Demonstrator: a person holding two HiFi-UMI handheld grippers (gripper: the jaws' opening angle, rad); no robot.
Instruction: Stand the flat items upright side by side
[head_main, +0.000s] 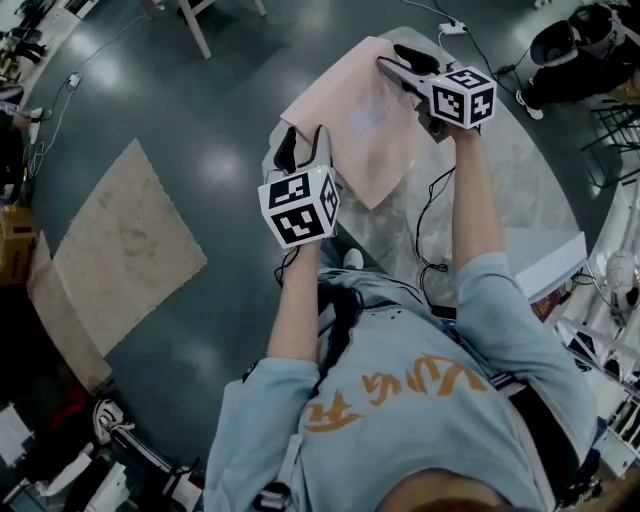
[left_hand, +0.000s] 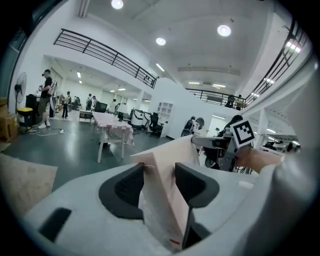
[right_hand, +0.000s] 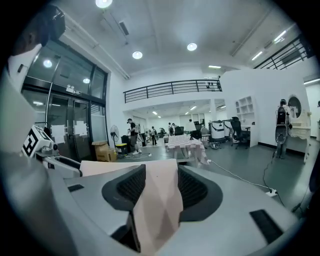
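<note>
A pale pink cloth (head_main: 360, 120) hangs spread in the air above a grey tabletop (head_main: 520, 190), held at two edges. My left gripper (head_main: 303, 148) is shut on its near left edge; in the left gripper view the folded cloth (left_hand: 167, 195) is pinched between the dark pads of that gripper (left_hand: 157, 176). My right gripper (head_main: 405, 68) is shut on the far right edge, and the right gripper view shows the cloth (right_hand: 157, 205) bunched between its pads (right_hand: 161, 182). Each gripper appears in the other's view: the right gripper (left_hand: 220, 146), the left gripper (right_hand: 50, 156).
A beige mat (head_main: 120, 240) lies on the dark floor to the left. A black cable (head_main: 430, 220) runs over the tabletop near the person's body. A white box (head_main: 555, 265) stands at the table's right edge. White furniture legs (head_main: 200, 30) stand at the far top.
</note>
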